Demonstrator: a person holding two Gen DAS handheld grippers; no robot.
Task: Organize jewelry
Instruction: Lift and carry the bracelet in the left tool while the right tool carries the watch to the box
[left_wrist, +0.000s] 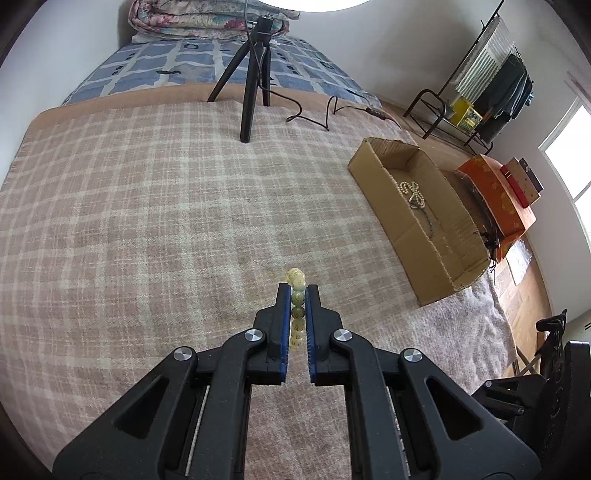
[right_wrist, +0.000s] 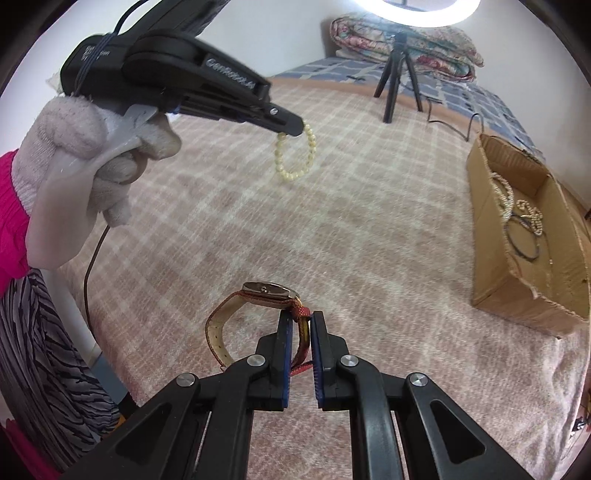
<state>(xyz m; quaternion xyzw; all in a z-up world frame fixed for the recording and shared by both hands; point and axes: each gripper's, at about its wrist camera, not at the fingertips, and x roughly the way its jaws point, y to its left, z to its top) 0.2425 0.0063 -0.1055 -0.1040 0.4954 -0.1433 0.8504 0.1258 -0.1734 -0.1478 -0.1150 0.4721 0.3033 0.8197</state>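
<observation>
Left gripper (left_wrist: 297, 291) raised above the blanket (left_wrist: 147, 206), fingers (left_wrist: 283, 306) pinching a pale bead bracelet (left_wrist: 297, 282): beads lined up in the narrow gap between the blue pads, a couple poking out past the tips. From the right wrist view, same gripper (right_wrist: 295, 131) held in a gloved hand (right_wrist: 96, 147), the bracelet (right_wrist: 295, 157) dangling as a loop from the tips, clear of the blanket (right_wrist: 258, 229). Right gripper (right_wrist: 301, 321) also lifted, fingers (right_wrist: 286, 332) clamped on the red strap of a watch (right_wrist: 266, 291): strap caught edge-on between the pads near the tips, the case lying flat just beyond and left of the tips, the other strap half curling down and back on the left side. Cardboard box (left_wrist: 417, 218) to the right on the bed, well apart from both grippers, open at the top; inside, a pearl necklace (left_wrist: 412, 192) and a thin dark piece, too small to make out. In the right wrist view, the box (right_wrist: 524, 295) with pearl strands (right_wrist: 530, 218) and a dark ring-shaped band (right_wrist: 521, 243). Black tripod (left_wrist: 251, 85) standing at the far edge of the blanket, cable trailing to its right. Orange box (left_wrist: 498, 195) beyond the cardboard one.
</observation>
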